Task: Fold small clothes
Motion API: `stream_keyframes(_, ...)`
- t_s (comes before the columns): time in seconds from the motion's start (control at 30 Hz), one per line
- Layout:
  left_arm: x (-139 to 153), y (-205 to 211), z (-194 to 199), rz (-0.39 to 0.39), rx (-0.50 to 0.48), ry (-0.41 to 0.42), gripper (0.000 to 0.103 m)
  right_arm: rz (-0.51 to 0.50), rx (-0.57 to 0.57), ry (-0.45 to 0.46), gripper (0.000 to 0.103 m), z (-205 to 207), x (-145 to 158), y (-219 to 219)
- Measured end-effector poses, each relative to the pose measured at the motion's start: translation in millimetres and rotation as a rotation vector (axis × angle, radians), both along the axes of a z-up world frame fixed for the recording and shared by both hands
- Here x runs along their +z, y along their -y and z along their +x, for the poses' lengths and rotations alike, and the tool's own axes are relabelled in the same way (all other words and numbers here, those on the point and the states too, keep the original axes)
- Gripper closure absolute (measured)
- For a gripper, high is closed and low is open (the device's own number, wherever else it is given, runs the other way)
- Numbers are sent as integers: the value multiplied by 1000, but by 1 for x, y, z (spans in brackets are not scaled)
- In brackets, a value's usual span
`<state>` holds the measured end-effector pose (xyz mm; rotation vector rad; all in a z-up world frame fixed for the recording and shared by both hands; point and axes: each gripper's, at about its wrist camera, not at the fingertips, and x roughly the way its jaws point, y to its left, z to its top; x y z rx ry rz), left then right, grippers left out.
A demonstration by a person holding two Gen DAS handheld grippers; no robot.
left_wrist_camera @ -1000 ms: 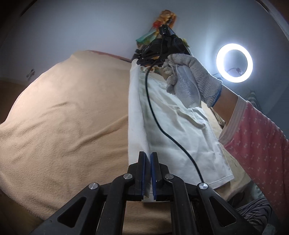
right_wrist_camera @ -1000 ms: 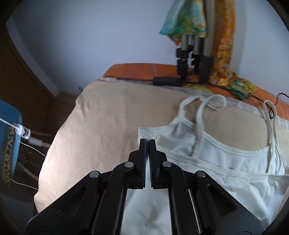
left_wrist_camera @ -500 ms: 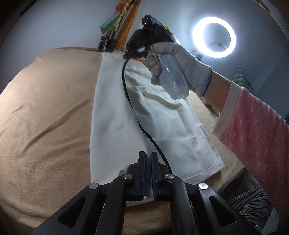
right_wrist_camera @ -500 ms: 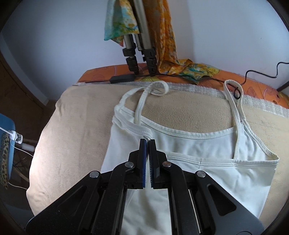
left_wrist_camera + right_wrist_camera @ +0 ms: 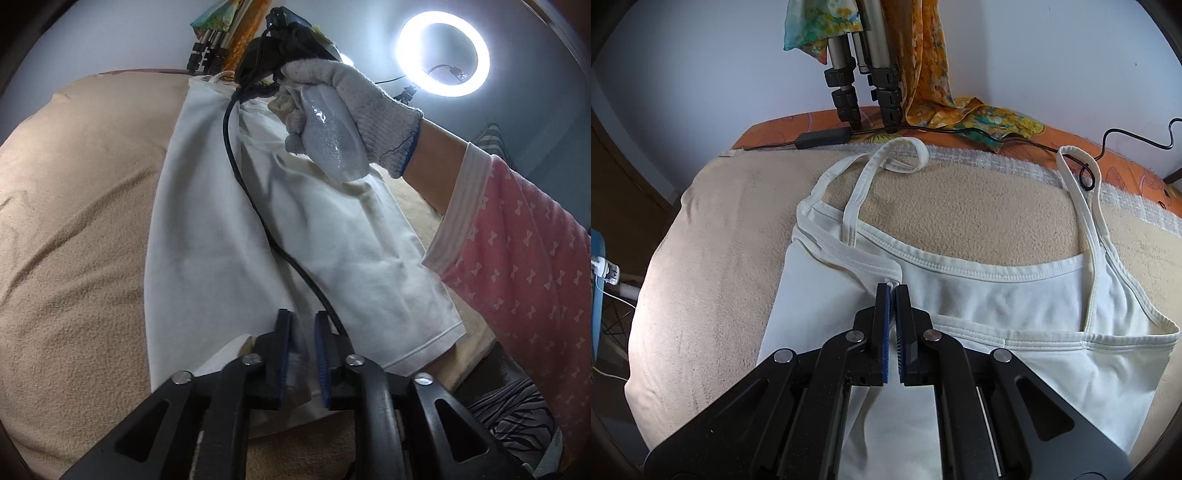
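A bed under a tan blanket [image 5: 713,266] carries the white camisole [image 5: 1015,306] spread ahead of the jaws; beyond it, an orange sheet [image 5: 775,127] bears a black adapter [image 5: 823,137].

White strappy camisole [image 5: 1015,306], left side folded inward, flat on bed

Light source: ring light [image 5: 444,54], glaring white, upper right of left view.
Brightness: moderate; bed [image 5: 713,236] evenly lit.
Shadows: soft, under the black cable [image 5: 255,206].
Distortion: fisheye curvature, dark corners.
Focus: mostly sharp.
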<state>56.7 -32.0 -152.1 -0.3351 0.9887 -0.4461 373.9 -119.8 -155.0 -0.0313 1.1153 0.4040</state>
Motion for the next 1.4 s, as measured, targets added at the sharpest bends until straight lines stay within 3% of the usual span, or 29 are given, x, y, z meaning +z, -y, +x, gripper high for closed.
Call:
stream_keyframes(0.1,4,4,-5,5,-26,12,74,50,9,-9,95,-1,9,7)
stream_keyframes(0.23,13,7,-20,9,-61,44,74,86,-7,42,67,-14,36,30)
stream_keyframes(0.5,36,1,-58,49,-14,170,74,147,-36,139,66,-65,102,116)
stream_keyframes(0.77,32,36,-64,96,-35,182,74,115,-57,243,66,-126,150,204)
stream_keyframes(0.93,31,84,-65,113,-118,202,74,117,-129,258,66,-138,150,259)
stream_keyframes(1.3,27,181,-53,192,-294,231,72,110,-232,214,66,-136,118,360)
stream_keyframes(1.4,20,201,-46,215,-337,214,64,101,-254,202,66,-131,113,381)
